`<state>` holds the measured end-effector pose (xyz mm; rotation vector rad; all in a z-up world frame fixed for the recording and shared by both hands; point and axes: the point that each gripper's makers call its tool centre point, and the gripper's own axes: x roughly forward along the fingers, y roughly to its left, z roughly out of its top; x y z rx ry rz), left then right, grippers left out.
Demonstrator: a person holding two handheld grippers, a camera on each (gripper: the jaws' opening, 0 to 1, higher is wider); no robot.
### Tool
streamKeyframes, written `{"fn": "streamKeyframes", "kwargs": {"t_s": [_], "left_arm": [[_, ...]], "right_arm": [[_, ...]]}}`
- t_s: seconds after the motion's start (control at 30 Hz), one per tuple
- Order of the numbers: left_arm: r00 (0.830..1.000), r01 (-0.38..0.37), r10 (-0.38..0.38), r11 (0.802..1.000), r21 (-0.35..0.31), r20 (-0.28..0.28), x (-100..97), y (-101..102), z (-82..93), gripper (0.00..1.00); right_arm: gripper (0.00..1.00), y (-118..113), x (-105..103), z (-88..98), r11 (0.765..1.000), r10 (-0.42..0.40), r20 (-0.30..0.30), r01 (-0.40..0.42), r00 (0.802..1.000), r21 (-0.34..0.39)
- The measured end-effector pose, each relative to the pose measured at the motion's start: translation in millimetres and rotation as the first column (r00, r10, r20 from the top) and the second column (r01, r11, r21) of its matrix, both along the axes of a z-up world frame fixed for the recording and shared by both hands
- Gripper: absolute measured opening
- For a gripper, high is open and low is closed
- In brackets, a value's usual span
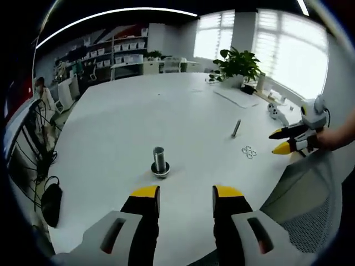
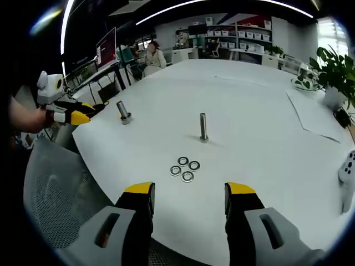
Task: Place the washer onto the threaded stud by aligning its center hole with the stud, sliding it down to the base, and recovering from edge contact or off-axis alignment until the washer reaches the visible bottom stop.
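Several flat metal washers point(image 2: 184, 169) lie loose in a cluster on the white table point(image 2: 255, 138), just beyond my right gripper point(image 2: 189, 191), which is open and holds nothing. A thin threaded stud point(image 2: 203, 127) stands upright behind them. Further left stands a thicker stud point(image 2: 123, 112) on a round base. In the left gripper view that thick stud point(image 1: 160, 162) is right in front of my open, empty left gripper point(image 1: 186, 194). The thin stud point(image 1: 236, 128) and the washers point(image 1: 248, 151) lie to the right, near the right gripper point(image 1: 282, 141).
A mesh chair back point(image 2: 61, 194) sits below the table's near edge. A paper sheet point(image 2: 313, 113), a potted plant point(image 2: 335, 72) and a white controller point(image 2: 349, 169) lie at the right. A person point(image 2: 152, 55) sits far behind, by shelves.
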<state>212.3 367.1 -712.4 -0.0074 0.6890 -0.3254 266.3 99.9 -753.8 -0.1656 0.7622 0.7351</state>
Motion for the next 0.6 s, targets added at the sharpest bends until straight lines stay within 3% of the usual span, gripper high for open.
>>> {"fn": "streamKeyframes", "kwargs": {"t_s": [0.6], "left_arm": [[1.0, -0.001, 0.001, 1.0, -0.008, -0.012, -16.4, -9.8, -8.8, 0.36]], "right_arm": [[0.53, -0.1, -3.3, -6.0, 0.999, 0.02, -0.017, -0.02, 1.0, -0.04]]}}
